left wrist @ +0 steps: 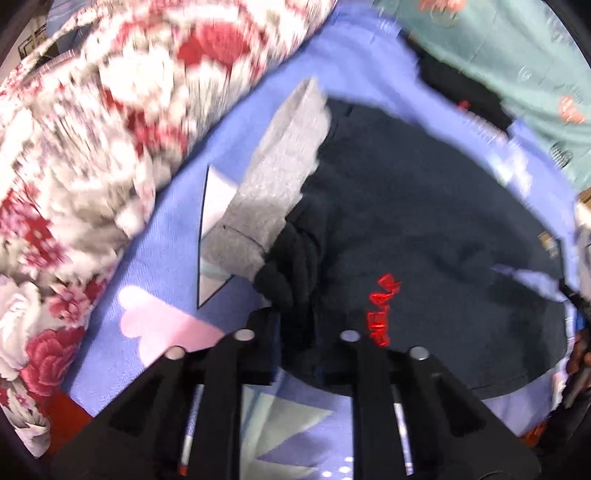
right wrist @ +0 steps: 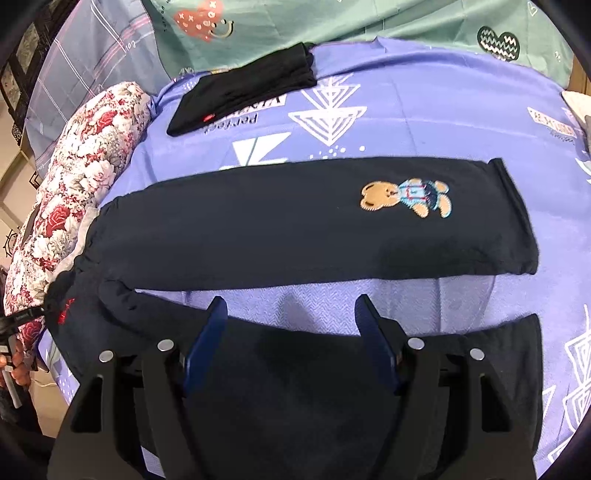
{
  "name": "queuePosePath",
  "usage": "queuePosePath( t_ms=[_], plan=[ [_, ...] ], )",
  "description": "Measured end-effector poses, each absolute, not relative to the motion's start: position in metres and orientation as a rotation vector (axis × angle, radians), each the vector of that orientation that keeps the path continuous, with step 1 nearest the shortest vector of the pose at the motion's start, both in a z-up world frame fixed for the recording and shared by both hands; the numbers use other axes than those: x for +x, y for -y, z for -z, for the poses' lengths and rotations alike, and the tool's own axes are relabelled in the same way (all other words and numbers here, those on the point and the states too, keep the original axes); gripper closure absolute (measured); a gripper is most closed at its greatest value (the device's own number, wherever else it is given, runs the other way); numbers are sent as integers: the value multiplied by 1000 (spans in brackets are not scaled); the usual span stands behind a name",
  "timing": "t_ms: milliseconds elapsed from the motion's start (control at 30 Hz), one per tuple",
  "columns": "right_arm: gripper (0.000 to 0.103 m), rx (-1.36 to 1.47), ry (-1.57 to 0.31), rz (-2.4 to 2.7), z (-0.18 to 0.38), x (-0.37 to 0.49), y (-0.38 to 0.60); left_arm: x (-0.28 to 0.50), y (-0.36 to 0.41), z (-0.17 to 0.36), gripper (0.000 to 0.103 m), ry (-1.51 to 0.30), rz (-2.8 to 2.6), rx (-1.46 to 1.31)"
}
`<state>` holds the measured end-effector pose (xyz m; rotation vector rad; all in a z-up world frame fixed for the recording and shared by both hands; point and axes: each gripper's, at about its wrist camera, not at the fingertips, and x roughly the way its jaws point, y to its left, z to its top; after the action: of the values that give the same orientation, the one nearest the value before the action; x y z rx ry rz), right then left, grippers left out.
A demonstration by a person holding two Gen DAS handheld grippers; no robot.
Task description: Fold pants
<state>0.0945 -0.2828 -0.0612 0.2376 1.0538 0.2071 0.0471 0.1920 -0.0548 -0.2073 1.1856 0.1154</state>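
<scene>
Dark navy pants (right wrist: 295,229) lie spread on the purple bedsheet (right wrist: 424,122). The far leg bears a teddy bear patch (right wrist: 406,197); the near leg (right wrist: 295,369) lies under my right gripper (right wrist: 291,321), which is open with blue fingers (right wrist: 207,339) over the leg's upper edge. In the left wrist view the pants' waist (left wrist: 424,240) shows red lettering (left wrist: 380,310) and a grey inner lining (left wrist: 273,184). My left gripper (left wrist: 295,332) is shut on the bunched waistband (left wrist: 291,273).
A floral quilt roll (right wrist: 74,192) lies along the left of the bed. A folded black garment (right wrist: 243,96) lies at the back. A green pillow (right wrist: 332,22) is behind it. The bed's near-left edge shows beside a hand (right wrist: 14,365).
</scene>
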Motion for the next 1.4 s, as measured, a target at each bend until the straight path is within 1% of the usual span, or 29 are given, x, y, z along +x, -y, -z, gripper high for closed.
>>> queuePosePath(
  t_ms=[33, 67, 133, 167, 233, 300, 333, 400, 467, 500, 567, 633, 700, 733, 800, 900, 1000, 1100, 1167, 1233, 1267, 1333, 1367, 1400],
  plan=[
    [27, 229, -1098, -210, 68, 97, 280, 48, -193, 59, 58, -1208, -133, -206],
    [27, 227, -1119, -218, 71, 99, 278, 49, -195, 61, 55, -1212, -146, -206],
    [27, 229, -1154, -275, 76, 96, 274, 49, -201, 53, 34, -1185, -169, -209],
    [27, 225, -1156, -293, 75, 92, 274, 48, -203, 47, 31, -1160, -182, -206],
    [27, 223, -1137, -324, 70, 81, 277, 45, -208, 31, 21, -1089, -190, -202],
    [27, 229, -1139, -340, 69, 72, 282, 46, -210, 25, 17, -1045, -192, -184],
    [27, 214, -1159, -315, 73, 67, 287, 49, -209, 27, 17, -1042, -201, -163],
    [29, 195, -1182, -236, 81, 62, 301, 61, -208, 43, 17, -1094, -225, -108],
    [29, 237, -1166, -188, 79, 59, 321, 68, -207, 61, 17, -1158, -234, -91],
    [29, 234, -1163, -113, 78, 60, 331, 73, -209, 72, 15, -1198, -243, -95],
    [29, 222, -1138, 43, 71, 64, 350, 76, -215, 75, 14, -1212, -241, -148],
    [29, 230, -1098, -4, 57, 75, 349, 85, -216, 62, 15, -1201, -213, -157],
    [26, 167, -1038, -76, 42, 90, 333, 101, -207, 37, 15, -1125, -181, -102],
    [25, 111, -998, -99, 34, 100, 320, 109, -202, 27, 10, -1087, -158, -69],
    [20, 47, -946, -145, 26, 118, 299, 134, -188, 8, 5, -1006, -96, 27],
    [20, -6, -939, -226, 26, 149, 270, 180, -175, 1, 5, -972, -30, 116],
    [20, -13, -978, -276, 34, 172, 246, 236, -167, 24, 5, -1041, 31, 169],
    [20, -22, -998, -299, 40, 179, 236, 273, -169, 51, 5, -1115, 40, 205],
    [20, -37, -1012, -317, 44, 184, 230, 280, -168, 64, 5, -1141, 49, 208],
    [20, -47, -1018, -322, 47, 189, 227, 283, -163, 67, 6, -1126, 88, 239],
    [20, -51, -1018, -324, 49, 192, 226, 282, -160, 66, 10, -1119, 120, 235],
    [20, -65, -1017, -324, 52, 202, 228, 283, -154, 68, 46, -1139, 169, 221],
    [20, -73, -1020, -325, 54, 209, 227, 283, -150, 69, 50, -1146, 165, 238],
    [20, -83, -1026, -326, 55, 215, 226, 282, -147, 67, 61, -1135, 161, 255]
  ],
)
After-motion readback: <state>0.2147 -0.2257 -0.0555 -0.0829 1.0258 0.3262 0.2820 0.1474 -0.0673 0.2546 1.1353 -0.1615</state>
